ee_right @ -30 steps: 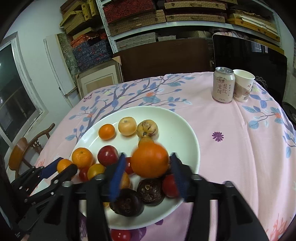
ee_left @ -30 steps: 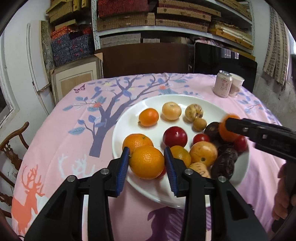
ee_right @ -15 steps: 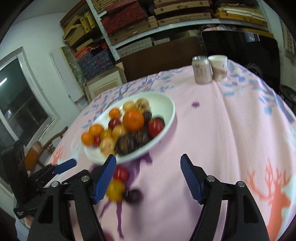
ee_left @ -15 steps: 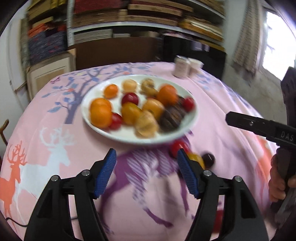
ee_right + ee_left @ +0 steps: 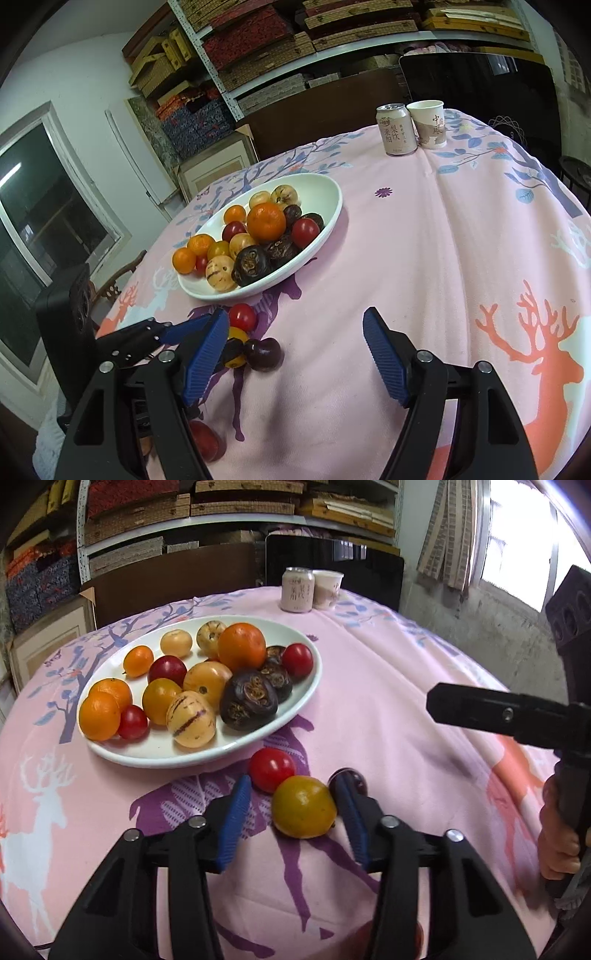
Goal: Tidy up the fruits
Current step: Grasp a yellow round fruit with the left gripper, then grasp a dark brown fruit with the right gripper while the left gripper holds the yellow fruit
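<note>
- We are spreading the left gripper (image 5: 293, 816) wide around the yellow tomato (image 5: 303, 807) lying on the tablecloth (image 5: 388, 701), just beside the white plate (image 5: 310, 686).
- We are centring before squeezing gently, sparing the touching red tomato (image 5: 272, 769).
- We are holding the right gripper (image 5: 295, 349) wide, empty.

Daylight pours in from a blown-out window (image 5: 532, 535) at the upper right of the left view. Both views are sharp at centre, strongly bowed by fisheye, with dark vignetted corners. Soft shadows lie under the plate (image 5: 325, 218); small glints mark the glossy fruit.

Glossy white plate (image 5: 306, 686); matt pink cloth tablecloth (image 5: 388, 686); shiny metal can (image 5: 396, 129).
</note>
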The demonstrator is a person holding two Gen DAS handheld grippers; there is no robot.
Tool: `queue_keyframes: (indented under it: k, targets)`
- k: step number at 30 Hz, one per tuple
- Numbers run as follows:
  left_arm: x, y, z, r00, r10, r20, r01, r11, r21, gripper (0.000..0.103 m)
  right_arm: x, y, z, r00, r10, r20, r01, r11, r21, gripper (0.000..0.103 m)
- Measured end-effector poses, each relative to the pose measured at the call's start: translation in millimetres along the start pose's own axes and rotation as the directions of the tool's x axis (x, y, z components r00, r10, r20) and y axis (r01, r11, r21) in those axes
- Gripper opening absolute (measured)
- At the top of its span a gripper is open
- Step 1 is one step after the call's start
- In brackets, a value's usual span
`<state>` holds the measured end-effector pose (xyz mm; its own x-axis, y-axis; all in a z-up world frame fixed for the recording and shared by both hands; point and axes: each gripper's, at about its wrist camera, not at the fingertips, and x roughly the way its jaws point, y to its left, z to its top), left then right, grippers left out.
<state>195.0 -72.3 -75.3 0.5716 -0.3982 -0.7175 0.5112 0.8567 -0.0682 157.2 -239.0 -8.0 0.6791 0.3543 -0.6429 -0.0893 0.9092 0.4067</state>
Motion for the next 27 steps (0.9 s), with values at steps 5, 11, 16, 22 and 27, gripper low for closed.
queue_keyframes:
  k: [5,11,16,22,27]
  targets:
    - [2,4,-3,0.996,-0.089,-0.015,0.089,0.996,-0.003,0.037,-1,0,0,1.000,0.018,-0.005,-0.018,1.000,0.008,0.076]
    - [-1,9,-16,0.986,-0.152,-0.069,0.152,0.988,-0.011,0.037,1,2,-2,1.000,0.007,-0.018,-0.007,1.000,-0.008,0.076]
    - [-10,12,-21,0.993,-0.103,-0.056,0.101,0.994,-0.041,0.036,13,11,-8,0.997,0.011,-0.078,-0.015,0.998,-0.054,0.076]
    - [-40,37,-28,1.000,-0.025,0.012,0.026,0.993,-0.119,0.036,33,36,-26,0.985,-0.028,-0.172,-0.006,0.981,-0.194,0.069]
    - [-51,48,-27,0.999,0.013,0.040,-0.006,0.988,-0.156,0.036,32,43,-43,0.977,-0.061,-0.204,0.009,0.969,-0.249,0.060]
